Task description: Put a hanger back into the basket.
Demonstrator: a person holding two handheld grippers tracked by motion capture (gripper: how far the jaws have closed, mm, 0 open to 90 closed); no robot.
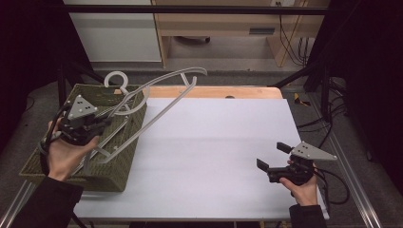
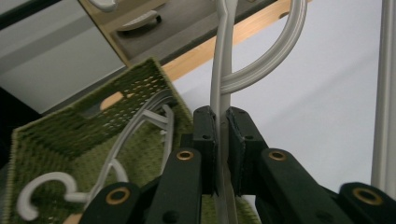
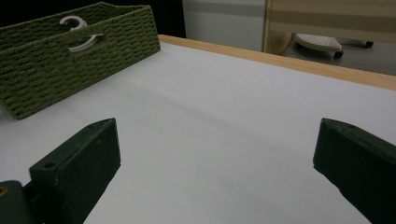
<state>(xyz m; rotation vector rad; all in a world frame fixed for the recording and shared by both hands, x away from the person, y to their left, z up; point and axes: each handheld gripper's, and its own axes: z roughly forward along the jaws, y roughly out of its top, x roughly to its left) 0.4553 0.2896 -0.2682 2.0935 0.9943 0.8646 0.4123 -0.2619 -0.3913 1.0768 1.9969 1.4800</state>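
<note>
Grey plastic hanger [image 1: 167, 102] is clamped in the left gripper [image 1: 102, 124] — jaws pinched tight on one thin bar of it, clear in the left gripper view, where the bar [image 2: 222, 93] runs up between the two black pads. The hanger is lifted at a slant: its low end sits over the green woven basket [image 1: 121, 159], its high end reaches out past the basket's rim, above the far edge of the table [image 1: 214, 156]. A curved arm of the hanger [image 2: 275, 56] loops off to the right of the clamped bar in the left gripper view.

Basket sits at the table's left edge, partly over the white surface. More grey hangers lie inside it [image 2: 140, 126]; one hook [image 1: 116, 80] sticks up at the far rim, another hook [image 2: 42, 193] lies on the basket floor near the gripper.

Right gripper [image 1: 273, 157] — jaws spread wide, nothing between them. It is held low over the white tabletop near the right front corner, well apart from the basket and hanger. In the right gripper view both pads [image 3: 81, 161] frame bare white surface, with the basket [image 3: 79, 60] off at the upper left.
</note>
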